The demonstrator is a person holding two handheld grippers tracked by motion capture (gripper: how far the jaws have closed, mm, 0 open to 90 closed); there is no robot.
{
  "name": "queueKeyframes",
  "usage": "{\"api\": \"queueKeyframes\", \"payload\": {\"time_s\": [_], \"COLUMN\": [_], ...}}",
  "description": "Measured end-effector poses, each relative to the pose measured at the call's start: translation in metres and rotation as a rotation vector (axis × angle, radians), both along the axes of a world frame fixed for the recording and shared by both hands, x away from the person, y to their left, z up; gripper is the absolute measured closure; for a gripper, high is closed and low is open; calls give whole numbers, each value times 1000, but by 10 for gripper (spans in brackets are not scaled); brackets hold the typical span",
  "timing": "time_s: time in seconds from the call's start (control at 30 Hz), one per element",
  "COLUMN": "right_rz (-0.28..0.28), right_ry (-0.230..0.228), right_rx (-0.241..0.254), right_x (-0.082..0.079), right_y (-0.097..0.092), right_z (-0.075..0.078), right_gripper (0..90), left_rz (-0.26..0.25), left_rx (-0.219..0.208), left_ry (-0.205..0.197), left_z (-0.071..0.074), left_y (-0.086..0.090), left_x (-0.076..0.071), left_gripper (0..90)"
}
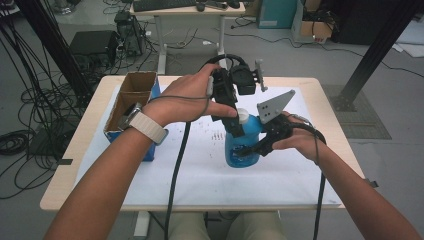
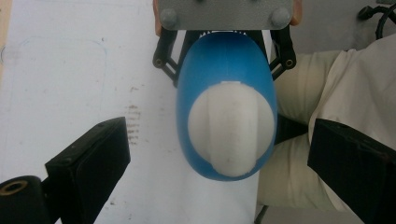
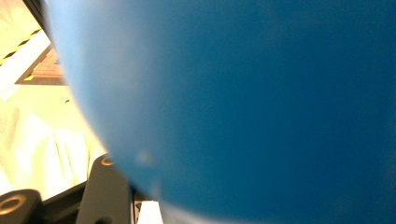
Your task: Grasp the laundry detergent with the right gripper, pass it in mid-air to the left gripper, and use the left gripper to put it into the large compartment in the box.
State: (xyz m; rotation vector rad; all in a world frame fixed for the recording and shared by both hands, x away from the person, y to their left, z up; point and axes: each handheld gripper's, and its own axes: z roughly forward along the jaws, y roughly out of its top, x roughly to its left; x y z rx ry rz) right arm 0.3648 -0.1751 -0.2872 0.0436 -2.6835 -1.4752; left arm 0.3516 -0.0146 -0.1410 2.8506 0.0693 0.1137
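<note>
One blue bottle (image 1: 241,145) with a white cap (image 1: 243,116) stands upright near the middle of the white sheet (image 1: 200,170) that covers the table (image 1: 65,175), well away from every edge. The right gripper (image 1: 252,146) comes at it from the side, its jaws clamped around the bottle's body; in the right gripper view the blue wall presses right up against the camera. The left gripper (image 1: 231,117) hangs above the cap, pointing down, with its two black jaws spread wide to either side of the cap and touching nothing. One open cardboard box (image 1: 131,97) sits at the sheet's left edge, well apart from the bottle, just beyond the person's left wrist. The near half of the sheet lies bare, as does the strip to the right of the bottle out to the table edge. Faint dark smudges (image 2: 133,123) mark the sheet just beside the bottle.
</note>
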Motion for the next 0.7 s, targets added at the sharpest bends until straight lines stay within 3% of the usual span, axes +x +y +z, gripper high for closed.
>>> {"api": "queueKeyframes", "payload": {"time_s": [0.7], "right_rz": [-5], "right_ry": [10], "right_rx": [-1], "right_x": [1], "right_y": [0], "right_z": [-1], "right_gripper": [429], "left_rz": [-2], "left_rx": [2], "left_ry": [-4], "left_z": [0], "left_y": [1], "left_x": [0], "left_gripper": [60]}}
